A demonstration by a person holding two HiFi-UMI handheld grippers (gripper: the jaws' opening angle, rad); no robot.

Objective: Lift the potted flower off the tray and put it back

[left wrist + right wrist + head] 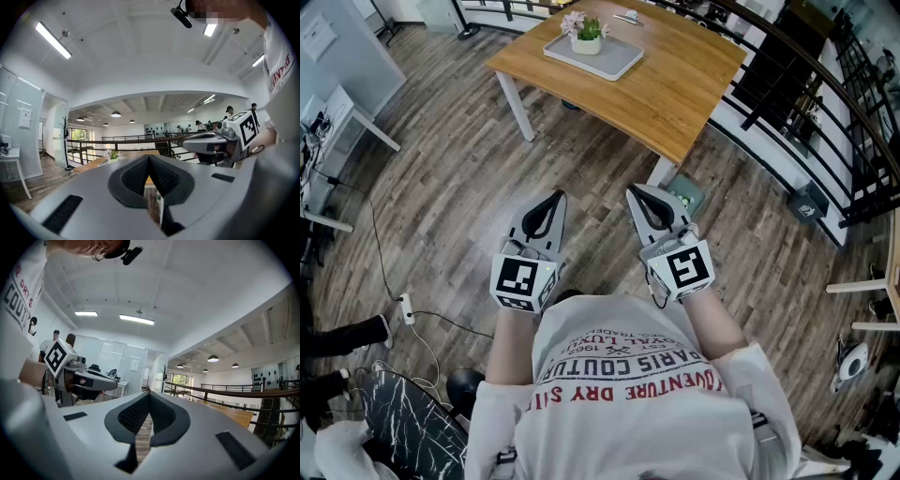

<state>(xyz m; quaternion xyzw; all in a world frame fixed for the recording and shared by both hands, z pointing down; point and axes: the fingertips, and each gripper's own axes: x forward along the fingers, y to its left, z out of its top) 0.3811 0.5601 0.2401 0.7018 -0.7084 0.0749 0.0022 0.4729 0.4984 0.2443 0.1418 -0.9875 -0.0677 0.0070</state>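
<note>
Surface [675, 75]: wooden top on white legs, standing on the plank floor [469, 187].
Tray [614, 58]: grey, on the surface's far part.
Potted flower [586, 33]: upright on the tray.
Left tongs [555, 197], right tongs [635, 194]: side by side, well short of the surface, tips together, nothing held.

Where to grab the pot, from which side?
Clamp the pot across its wall below the rim, coming in level from the near side. It stands upright on the tray; blooms spread above, so a top approach would likely crush them.
</note>
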